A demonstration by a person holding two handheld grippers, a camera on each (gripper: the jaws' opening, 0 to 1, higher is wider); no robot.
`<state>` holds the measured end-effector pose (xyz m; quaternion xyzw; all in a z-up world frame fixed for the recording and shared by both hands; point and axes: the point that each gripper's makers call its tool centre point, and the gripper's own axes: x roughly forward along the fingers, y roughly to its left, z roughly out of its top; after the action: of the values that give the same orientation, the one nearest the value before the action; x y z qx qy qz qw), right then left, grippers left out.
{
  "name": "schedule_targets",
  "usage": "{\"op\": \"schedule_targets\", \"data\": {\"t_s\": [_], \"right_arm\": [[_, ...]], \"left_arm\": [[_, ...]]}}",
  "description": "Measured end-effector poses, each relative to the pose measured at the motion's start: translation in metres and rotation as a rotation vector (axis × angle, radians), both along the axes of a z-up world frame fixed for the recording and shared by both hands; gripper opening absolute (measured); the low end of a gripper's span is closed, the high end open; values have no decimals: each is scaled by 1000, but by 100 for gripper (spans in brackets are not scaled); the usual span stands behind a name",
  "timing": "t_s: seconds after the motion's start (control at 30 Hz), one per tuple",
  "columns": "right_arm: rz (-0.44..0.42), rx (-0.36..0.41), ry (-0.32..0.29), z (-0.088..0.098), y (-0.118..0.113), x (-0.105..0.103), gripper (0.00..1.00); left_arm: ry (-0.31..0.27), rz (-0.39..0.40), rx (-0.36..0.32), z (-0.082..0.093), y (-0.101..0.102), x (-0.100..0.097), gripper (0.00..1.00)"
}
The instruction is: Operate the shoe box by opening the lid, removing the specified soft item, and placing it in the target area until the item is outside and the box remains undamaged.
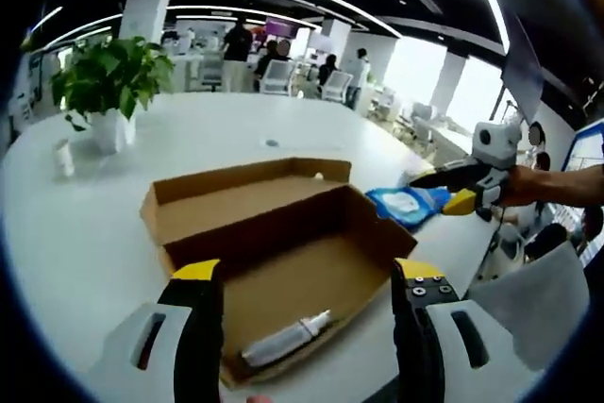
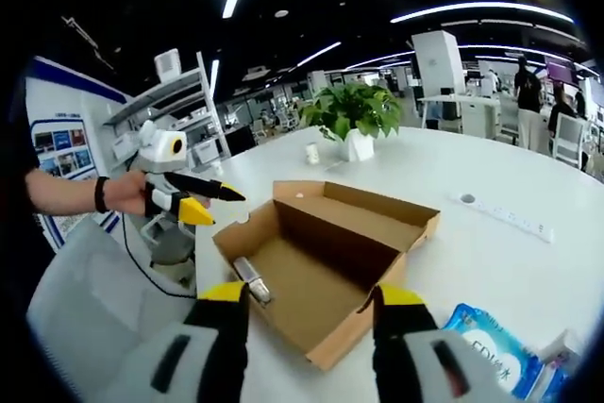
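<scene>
The brown shoe box (image 1: pixel 283 233) lies open on the white table (image 1: pixel 85 233), its lid flap (image 1: pixel 241 184) folded back. A small white and grey tube (image 1: pixel 288 337) rests on the box floor near my left gripper (image 1: pixel 307 271), which is open with its yellow-tipped jaws on either side of the box's near end. A soft blue wipes pack (image 1: pixel 406 203) lies on the table outside the box. In the left gripper view the right gripper (image 1: pixel 460 197) sits at the pack's edge. My right gripper (image 2: pixel 311 294) is open before the box (image 2: pixel 321 261); the pack (image 2: pixel 491 342) lies right of it.
A potted plant (image 1: pixel 109 82) and a small white bottle (image 1: pixel 63 156) stand at the table's far side. A power strip (image 2: pixel 505 214) lies on the table. A grey chair (image 2: pixel 94 290) stands by the edge. People and desks fill the background.
</scene>
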<state>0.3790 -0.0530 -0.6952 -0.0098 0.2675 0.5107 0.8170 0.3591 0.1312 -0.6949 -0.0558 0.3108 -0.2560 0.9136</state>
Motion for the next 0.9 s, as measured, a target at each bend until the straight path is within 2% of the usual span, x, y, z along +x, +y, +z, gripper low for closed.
{"op": "schedule_targets", "data": {"t_s": [0.23, 0.47, 0.8, 0.9], "right_arm": [[2, -13, 8, -5, -3, -4, 53], [-18, 4, 6, -4, -7, -6, 53], [-33, 13, 10, -2, -10, -14, 54], [-28, 13, 15, -5, -8, -19, 54]], "left_arm": [[12, -65, 79, -3, 9, 9, 74], [43, -195, 218, -15, 17, 9, 74], [71, -296, 276, -27, 19, 18, 74], [83, -340, 319, -34, 19, 19, 74]]}}
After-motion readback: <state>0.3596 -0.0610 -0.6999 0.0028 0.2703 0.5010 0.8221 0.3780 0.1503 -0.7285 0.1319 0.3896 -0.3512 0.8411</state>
